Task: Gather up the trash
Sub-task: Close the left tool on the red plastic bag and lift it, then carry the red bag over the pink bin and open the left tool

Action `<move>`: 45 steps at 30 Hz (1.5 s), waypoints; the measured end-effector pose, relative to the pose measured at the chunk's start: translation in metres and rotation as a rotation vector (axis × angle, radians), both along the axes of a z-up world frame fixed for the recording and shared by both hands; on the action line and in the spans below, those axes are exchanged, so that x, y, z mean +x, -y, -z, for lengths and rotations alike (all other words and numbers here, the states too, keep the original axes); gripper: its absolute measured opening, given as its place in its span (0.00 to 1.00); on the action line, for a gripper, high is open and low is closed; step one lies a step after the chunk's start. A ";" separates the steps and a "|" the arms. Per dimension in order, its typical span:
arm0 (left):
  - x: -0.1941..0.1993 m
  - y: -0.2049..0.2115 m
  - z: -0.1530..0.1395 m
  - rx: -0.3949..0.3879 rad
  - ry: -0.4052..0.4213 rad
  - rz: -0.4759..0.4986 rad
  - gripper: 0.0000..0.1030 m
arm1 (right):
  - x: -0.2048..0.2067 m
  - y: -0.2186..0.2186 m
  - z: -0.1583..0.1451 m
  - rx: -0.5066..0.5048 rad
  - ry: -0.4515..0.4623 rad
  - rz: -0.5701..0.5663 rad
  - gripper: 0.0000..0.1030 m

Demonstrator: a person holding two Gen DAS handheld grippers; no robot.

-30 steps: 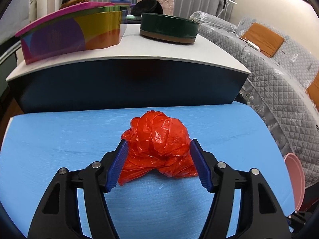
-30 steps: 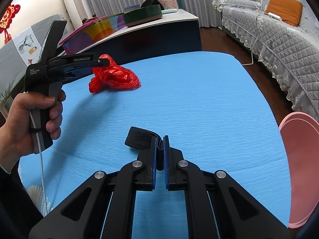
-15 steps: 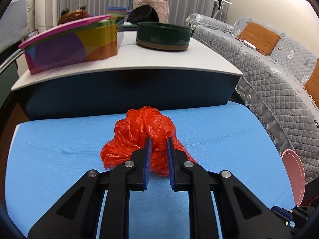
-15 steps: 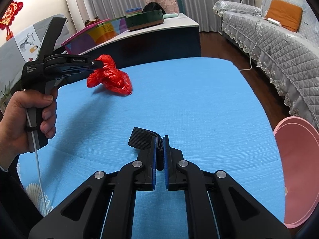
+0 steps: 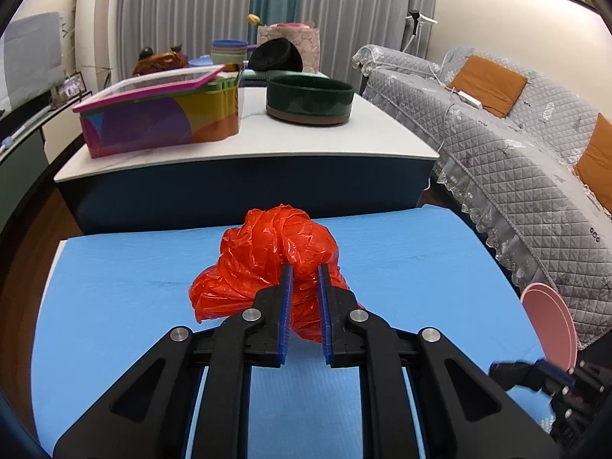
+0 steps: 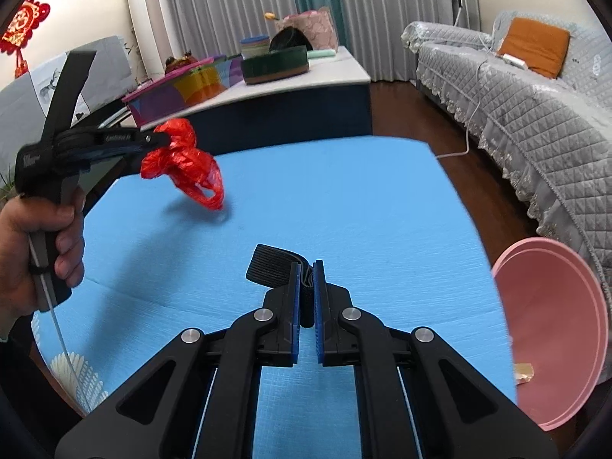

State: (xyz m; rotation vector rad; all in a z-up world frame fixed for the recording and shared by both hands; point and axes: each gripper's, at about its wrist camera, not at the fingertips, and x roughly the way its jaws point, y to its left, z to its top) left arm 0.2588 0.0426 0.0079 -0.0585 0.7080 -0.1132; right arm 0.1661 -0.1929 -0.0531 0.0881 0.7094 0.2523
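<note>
A crumpled red plastic bag is pinched between the blue pads of my left gripper. In the right wrist view that bag hangs above the blue table, clear of its surface, from the left gripper in a person's hand. My right gripper is shut on a black ribbed strap, whose free end sticks out to the left of the pads. A pink bin stands at the table's right edge, with a small scrap inside.
Behind the blue table stands a dark low cabinet with a white top, carrying a multicoloured box and a dark green round tin. A grey quilted sofa runs along the right. Wooden floor lies between.
The left gripper's jaws closed on the red bag and lifted it off the table. The right gripper rose a little with the black strap still held.
</note>
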 end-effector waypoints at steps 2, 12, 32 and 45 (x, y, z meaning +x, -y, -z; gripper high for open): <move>-0.007 0.000 -0.005 -0.010 0.009 0.000 0.12 | -0.004 0.008 -0.011 0.004 0.020 0.009 0.06; -0.043 0.010 -0.023 -0.055 0.053 0.001 0.08 | -0.024 0.054 -0.072 0.047 0.091 0.086 0.06; -0.095 0.082 -0.020 -0.006 0.063 0.095 0.08 | -0.047 0.182 -0.113 -0.009 0.193 0.264 0.06; -0.090 0.135 -0.016 0.009 0.060 0.179 0.08 | -0.054 0.226 -0.088 -0.001 0.163 0.358 0.06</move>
